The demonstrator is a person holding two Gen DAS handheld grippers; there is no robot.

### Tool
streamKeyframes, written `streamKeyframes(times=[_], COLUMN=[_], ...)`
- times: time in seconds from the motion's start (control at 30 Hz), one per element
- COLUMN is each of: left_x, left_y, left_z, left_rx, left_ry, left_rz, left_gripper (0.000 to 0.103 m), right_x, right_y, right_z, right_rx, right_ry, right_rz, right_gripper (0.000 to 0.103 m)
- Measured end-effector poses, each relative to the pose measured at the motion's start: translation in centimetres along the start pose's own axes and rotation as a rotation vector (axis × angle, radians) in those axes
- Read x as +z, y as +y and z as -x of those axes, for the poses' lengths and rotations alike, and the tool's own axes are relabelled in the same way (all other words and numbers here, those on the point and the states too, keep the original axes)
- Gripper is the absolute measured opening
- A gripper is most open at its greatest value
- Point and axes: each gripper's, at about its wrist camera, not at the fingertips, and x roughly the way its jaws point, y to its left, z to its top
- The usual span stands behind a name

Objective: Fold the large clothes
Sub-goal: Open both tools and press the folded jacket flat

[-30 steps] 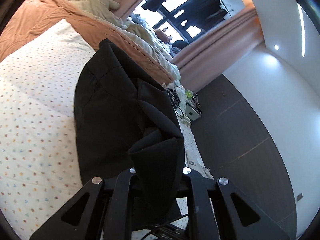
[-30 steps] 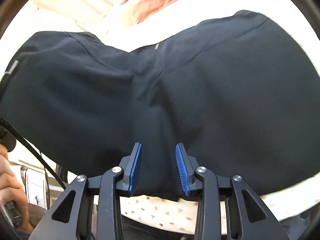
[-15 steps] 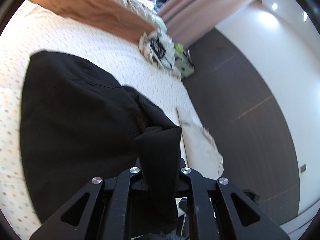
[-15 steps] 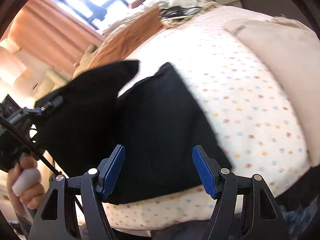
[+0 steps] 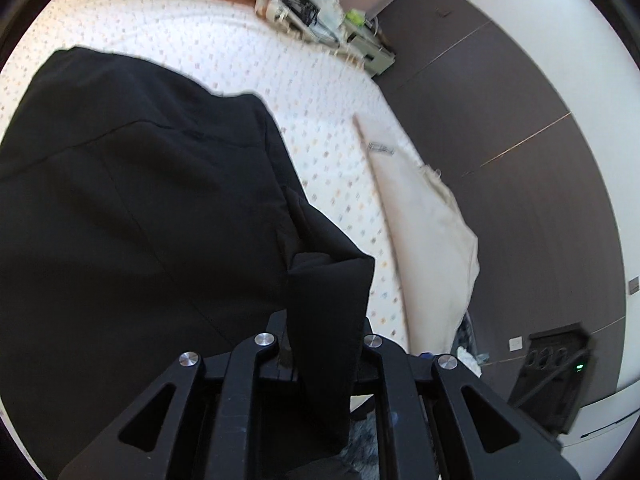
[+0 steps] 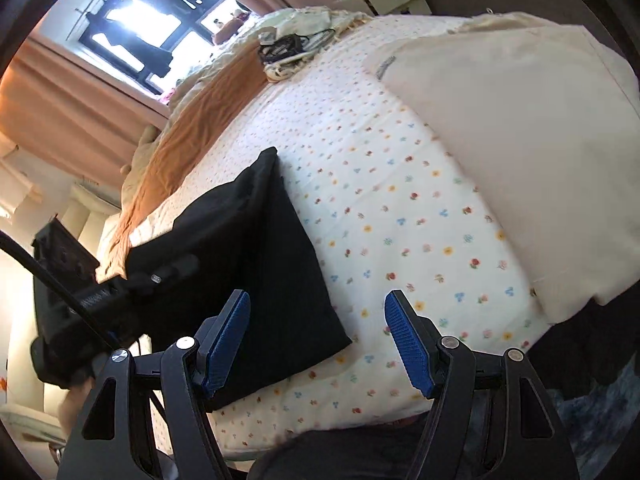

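Observation:
A black garment (image 5: 140,220) lies spread on the flower-dotted bedsheet (image 5: 312,92). One thick fold of it rises up between the fingers of my left gripper (image 5: 320,336). Those jaws are starting to open, but the fold still sits pinched between them. In the right wrist view the same garment (image 6: 272,280) lies folded at the left, its near corner by the bed's front edge. My right gripper (image 6: 316,300) hovers above that corner, blue pads (image 6: 408,344) wide apart with nothing held. The left gripper's black body (image 6: 100,292) shows at the left edge.
A cream folded cloth (image 6: 520,140) lies on the right part of the bed. An orange blanket (image 6: 200,120) and a heap of cables and fabric (image 6: 288,48) sit at the far end. A dark panelled wall (image 5: 500,160) runs beside the bed.
The left gripper swung down and across, laying the black garment flat on the sheet. The right gripper opened, let go of the garment and drew back toward the bed's near edge.

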Motion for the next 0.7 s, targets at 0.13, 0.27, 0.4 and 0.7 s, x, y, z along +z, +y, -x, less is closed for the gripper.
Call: streamKeyframes(times=[0.13,0.27,0.4,0.7], left_x=[0.0,0.1,0.0,-0.9], left_y=[1.9,2.1,3.0,7.5], left_z=[0.0,2.1,5.6,13.1], left_rx=[-0.093,-0.1,-0.091,0.085], left_ry=[0.045,0.012,-0.058,-0.161], left_rz=[0.098,0.096,0.092,0.083], left_gripper=[0.032,0.086,0.095,0.095], right_x=[0.0,0.2,0.1,-1.1], right_y=[0.2,1.1,2.1,2.3], right_z=[0.0,-0.8,-1.9,-5.3], right_rx=[0.026,0.047,0.064,0.084], right_ry=[0.013,0.015,0.022,0.07], right_rz=[-0.002,0.017,0.042,0.001], right_gripper=[0.071,0.072,0.075,0.075])
